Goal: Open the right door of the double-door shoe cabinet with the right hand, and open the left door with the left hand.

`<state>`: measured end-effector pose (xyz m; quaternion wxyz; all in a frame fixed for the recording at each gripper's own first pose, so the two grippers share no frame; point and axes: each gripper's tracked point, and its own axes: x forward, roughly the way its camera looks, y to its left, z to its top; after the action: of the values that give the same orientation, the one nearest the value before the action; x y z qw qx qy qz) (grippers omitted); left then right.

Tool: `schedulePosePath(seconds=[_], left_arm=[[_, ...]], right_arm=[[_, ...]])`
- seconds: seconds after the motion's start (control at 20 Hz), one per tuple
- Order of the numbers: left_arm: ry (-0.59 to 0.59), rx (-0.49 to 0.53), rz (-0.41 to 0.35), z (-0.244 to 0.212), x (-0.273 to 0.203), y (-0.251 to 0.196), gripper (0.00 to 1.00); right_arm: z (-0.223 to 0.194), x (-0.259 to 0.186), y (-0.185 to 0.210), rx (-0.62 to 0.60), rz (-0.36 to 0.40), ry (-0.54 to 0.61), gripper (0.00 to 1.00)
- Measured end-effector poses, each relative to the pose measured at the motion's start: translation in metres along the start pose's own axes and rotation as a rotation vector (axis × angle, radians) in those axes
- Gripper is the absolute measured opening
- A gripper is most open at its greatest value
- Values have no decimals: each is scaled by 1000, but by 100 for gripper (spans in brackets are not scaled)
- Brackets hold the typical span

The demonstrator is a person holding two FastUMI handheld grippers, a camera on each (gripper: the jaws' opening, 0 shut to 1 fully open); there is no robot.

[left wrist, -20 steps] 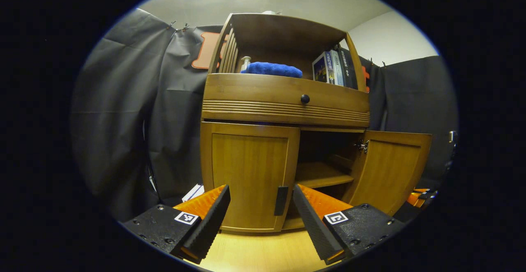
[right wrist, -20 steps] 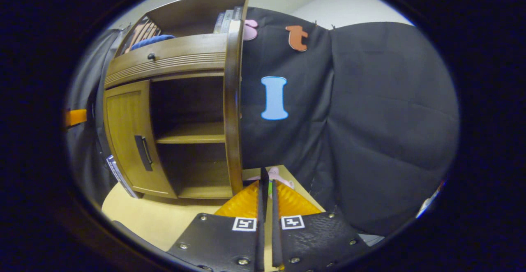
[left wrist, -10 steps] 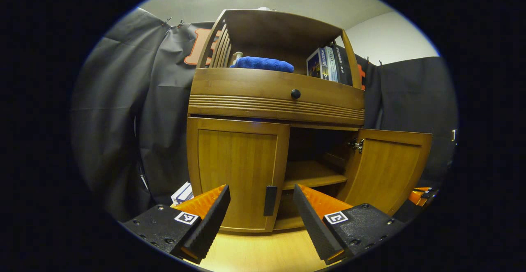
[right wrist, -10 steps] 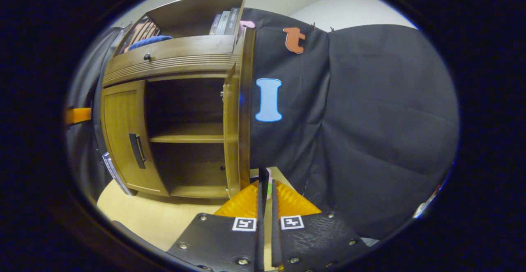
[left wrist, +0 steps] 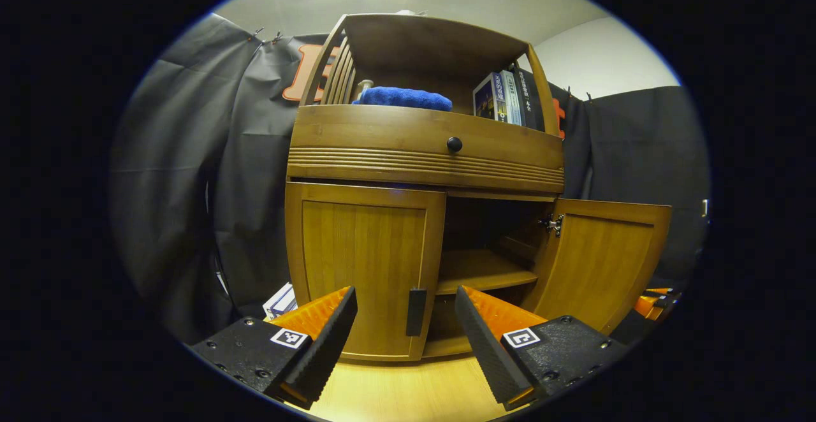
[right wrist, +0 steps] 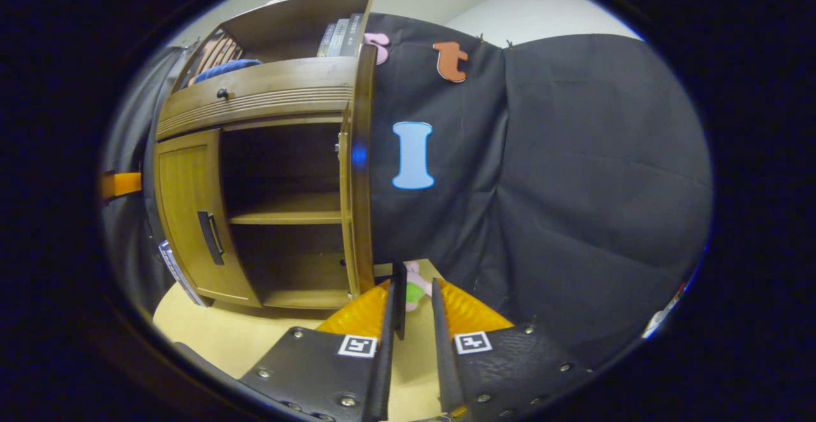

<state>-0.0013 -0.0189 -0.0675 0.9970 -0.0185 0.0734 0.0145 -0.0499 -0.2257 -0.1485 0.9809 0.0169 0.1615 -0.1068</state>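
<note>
Left gripper is held with fingers spread wide, nothing between them. The shoe cabinet is seen straight ahead of the fingers. The left door is shut; its black handle is framed in the gap between the two fingertips, beyond them, not touched. The right door is swung open, seen ahead and to the right of the right-hand finger. An inner shelf is exposed behind the open door. A drawer front with a black knob is seen above the fingers; a blue towel and books are seen on the top shelf. A light wood table top is seen under the fingers. An orange part of the other gripper is glimpsed at the far right edge, past the open door.

In the right gripper view, the right gripper is seen with fingers parted by a narrow gap, released, nothing gripped. The open right door is seen edge-on just ahead of the left-hand finger, its lower corner close to that fingertip; contact cannot be told. A small pink and green toy is seen through the gap between the fingertips, lying on the table beyond them. The shut left door and its handle are seen far to the left of the fingers.
</note>
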Motion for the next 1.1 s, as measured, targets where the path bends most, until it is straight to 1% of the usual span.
schedulePosePath(seconds=[0.05,0.1,0.15,0.2,0.25,0.4,0.45,0.5,0.55,0.7,0.85,0.9,0.95,1.0,1.1], left_arm=[[-1,2,-2,0,1,-1,96],[0,3,-5,-1,2,-2,92],[0,2,-8,-3,4,-3,95],[1,1,-11,-5,5,-4,92],[5,-1,-14,-7,7,-5,92],[9,1,-16,-12,17,-5,92],[10,3,-15,-15,22,-5,96],[10,4,-13,-16,28,-5,92],[12,7,-8,-19,34,-4,92],[15,19,10,-27,61,-2,92],[30,26,4,-38,91,-4,92],[36,32,0,-43,101,-6,96],[47,39,-2,-49,109,-8,96],[57,45,-4,-55,118,-9,92],[81,53,-2,-68,133,-11,92]], right_arm=[[0,0,-4,6,-8,-1,32],[-1,0,-7,14,-14,-4,37],[-1,0,-11,21,-27,-6,45],[-2,-1,-17,28,-41,-10,51],[-1,-3,-22,39,-51,-12,60],[-5,-6,-28,101,-56,-15,92],[-7,-5,-31,118,-60,-16,99],[-8,-6,-33,133,-64,-17,94],[-9,-7,-34,147,-67,-17,99],[-13,-7,-41,166,-79,-15,99],[-13,-11,-48,165,-94,-18,99],[-11,-14,-52,161,-101,-24,99],[-8,-17,-55,156,-108,-29,99],[-5,-20,-58,150,-114,-36,99],[1,-26,-62,131,-126,-47,99]])
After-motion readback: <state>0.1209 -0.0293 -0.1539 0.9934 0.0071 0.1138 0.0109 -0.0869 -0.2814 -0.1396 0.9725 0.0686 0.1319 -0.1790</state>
